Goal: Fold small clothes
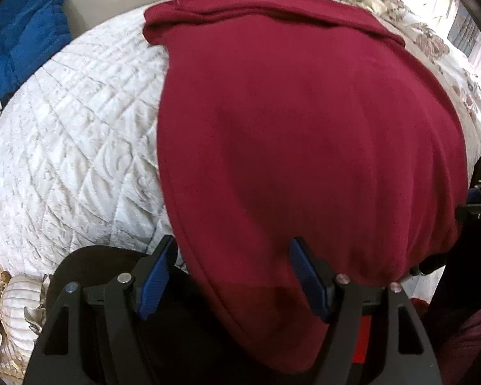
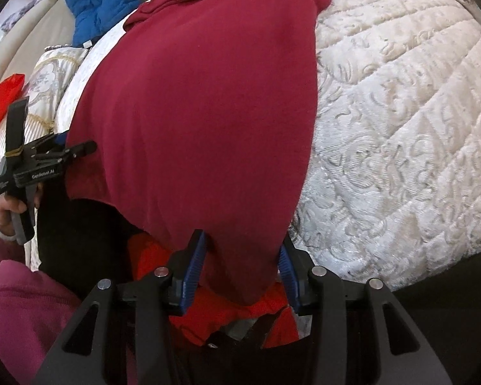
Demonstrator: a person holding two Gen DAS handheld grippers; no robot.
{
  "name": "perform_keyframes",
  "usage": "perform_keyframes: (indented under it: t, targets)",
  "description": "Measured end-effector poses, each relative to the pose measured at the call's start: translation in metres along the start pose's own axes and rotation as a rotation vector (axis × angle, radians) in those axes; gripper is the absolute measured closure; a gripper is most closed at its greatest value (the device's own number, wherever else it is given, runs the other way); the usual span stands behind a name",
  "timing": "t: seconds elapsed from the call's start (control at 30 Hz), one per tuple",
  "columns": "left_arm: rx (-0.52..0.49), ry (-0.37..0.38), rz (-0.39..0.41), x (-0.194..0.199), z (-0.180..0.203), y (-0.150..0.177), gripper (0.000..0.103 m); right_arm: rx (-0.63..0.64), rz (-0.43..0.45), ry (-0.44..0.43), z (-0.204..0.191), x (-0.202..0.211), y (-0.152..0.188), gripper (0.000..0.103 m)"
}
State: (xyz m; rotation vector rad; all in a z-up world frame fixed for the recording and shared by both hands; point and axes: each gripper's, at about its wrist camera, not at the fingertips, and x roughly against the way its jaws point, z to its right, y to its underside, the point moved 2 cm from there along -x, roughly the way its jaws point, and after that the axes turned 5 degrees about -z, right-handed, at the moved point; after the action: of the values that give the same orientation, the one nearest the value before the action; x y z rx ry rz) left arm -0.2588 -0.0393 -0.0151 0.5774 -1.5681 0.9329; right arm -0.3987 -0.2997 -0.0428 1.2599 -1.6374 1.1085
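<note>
Left wrist: smooth maroon garment (image 1: 304, 128); left hand-held gripper (image 1: 234, 276) spread, right (image 2: 240, 269) pinching it

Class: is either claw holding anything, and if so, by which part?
The right claw pinches the dark red garment by its near bottom corner. The left claw stands open astride the garment's near edge and grips nothing.

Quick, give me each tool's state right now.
Left tool: open wide, the dark red garment's hem lying between its fingers, not pinched.
Right tool: jaws partly open, garment corner between the pads; grip cannot be told.
</note>
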Motion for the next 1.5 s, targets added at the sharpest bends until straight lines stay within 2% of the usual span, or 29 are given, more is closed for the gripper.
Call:
perform_keyframes:
  t: [0.13,0.6,0.67,0.7,0.77,0.8,0.83,0.9,1.0,1.07,1.13,1.33,1.4,1.5]
  targets:
    - [0.004,0.006,-0.017,-0.006,0.001,-0.002,0.027,0.017,-0.007,0.007,-0.003,-0.003,-0.003,0.078]
    - [0.0,-0.013,0.005,-0.002,0.005,0.0,0.027,0.014,-0.009,0.057,-0.013,-0.008,-0.009,0.078]
    - [-0.003,-0.014,0.005,-0.002,0.005,0.0,0.027,0.02,-0.005,0.069,-0.013,-0.008,-0.008,0.081]
    - [-0.005,-0.015,0.004,-0.001,0.006,0.0,0.027,0.025,-0.003,0.078,-0.014,-0.008,-0.008,0.086]
    - [-0.017,-0.02,0.0,-0.001,0.008,0.001,0.028,0.039,0.001,0.109,-0.013,-0.008,-0.008,0.103]
    - [-0.027,-0.022,0.0,-0.001,0.01,0.002,0.033,0.05,0.004,0.105,-0.014,-0.007,-0.005,0.103]
    - [-0.042,-0.019,0.0,-0.001,0.013,0.003,0.038,0.06,0.007,0.08,-0.016,-0.007,-0.005,0.103]
    - [-0.06,-0.003,-0.011,-0.002,0.017,0.004,0.065,0.079,0.013,0.079,-0.021,-0.005,-0.005,0.103]
    - [-0.043,0.031,-0.018,-0.001,0.015,0.004,0.085,0.091,0.033,0.01,-0.025,0.004,-0.01,0.103]
    - [0.013,0.108,-0.014,0.007,0.005,0.001,0.095,0.092,0.057,-0.036,-0.026,0.014,-0.013,0.103]
    - [0.071,0.188,-0.002,0.015,-0.005,-0.003,0.096,0.081,0.108,-0.134,-0.026,0.032,-0.021,0.103]
    - [0.17,0.338,0.128,0.065,-0.035,-0.038,0.096,0.042,0.296,-0.32,-0.018,0.088,-0.056,0.103]
    - [0.183,0.363,0.186,0.084,-0.043,-0.062,0.096,0.007,0.363,-0.363,-0.008,0.102,-0.075,0.103]
    - [0.205,0.401,0.263,0.106,-0.057,-0.105,0.096,-0.056,0.471,-0.378,0.007,0.12,-0.111,0.103]
